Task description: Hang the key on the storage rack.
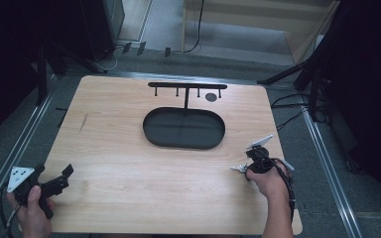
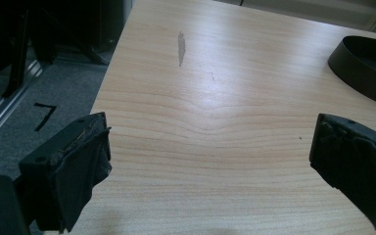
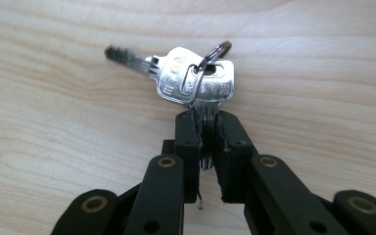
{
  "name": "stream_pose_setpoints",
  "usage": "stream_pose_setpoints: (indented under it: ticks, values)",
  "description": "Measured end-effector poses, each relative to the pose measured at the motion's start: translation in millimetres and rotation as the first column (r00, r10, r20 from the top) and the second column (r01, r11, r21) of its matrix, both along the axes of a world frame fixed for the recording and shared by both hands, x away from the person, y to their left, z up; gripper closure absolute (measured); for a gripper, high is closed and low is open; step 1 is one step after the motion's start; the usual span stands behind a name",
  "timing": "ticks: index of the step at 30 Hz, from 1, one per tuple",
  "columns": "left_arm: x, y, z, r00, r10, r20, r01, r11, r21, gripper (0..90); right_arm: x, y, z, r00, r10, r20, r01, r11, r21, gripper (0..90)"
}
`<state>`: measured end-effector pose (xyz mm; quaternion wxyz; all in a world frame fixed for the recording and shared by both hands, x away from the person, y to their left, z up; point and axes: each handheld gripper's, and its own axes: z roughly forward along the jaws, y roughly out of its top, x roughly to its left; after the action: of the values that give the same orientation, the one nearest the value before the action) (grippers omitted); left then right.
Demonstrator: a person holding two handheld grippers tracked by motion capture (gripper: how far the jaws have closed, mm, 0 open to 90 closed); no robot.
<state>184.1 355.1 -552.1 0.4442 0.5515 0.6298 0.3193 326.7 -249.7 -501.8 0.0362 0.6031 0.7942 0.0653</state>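
Note:
A bunch of silver keys (image 3: 193, 78) on a split ring is pinched between the jaws of my right gripper (image 3: 205, 122), which is shut on it just above the wooden table (image 1: 129, 163). From above, the keys (image 1: 239, 168) stick out to the left of the right gripper (image 1: 250, 166) near the table's front right. My left gripper (image 1: 64, 177) is at the front left corner, its jaws wide open with nothing between its pads (image 2: 85, 156). A black hook rack (image 1: 187, 88) on a black oval base (image 1: 184, 128) stands at the back centre; its hooks are bare.
A small dark round disc (image 1: 211, 97) lies by the rack's right end. A grey smear (image 2: 180, 48) marks the wood at left. The oval base's rim (image 2: 367, 63) shows in the left gripper view. Dark stands and cables surround the table.

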Motion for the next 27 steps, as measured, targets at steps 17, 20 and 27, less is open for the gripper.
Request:
stream_pose_setpoints:
  ticks: [17,20,27]
  values:
    - [0.2,0.7,-0.1,1.0,-0.008,-0.001,0.008,0.9999,-0.007,1.8,34.1,40.3,86.4,0.9896,0.073,0.124,-0.071,0.997,-0.019,84.0]
    - [0.1,1.0,0.0,1.0,-0.01,0.0,0.01,0.9999,-0.013,1.8,40.1,50.6,93.5,0.9914,0.075,0.107,-0.076,0.997,0.004,84.0]
    - [0.1,1.4,-0.1,0.9999,-0.011,0.003,0.011,0.9998,-0.018,1.8,47.6,63.7,103.4,0.9895,0.088,0.115,-0.087,0.996,-0.014,83.9]
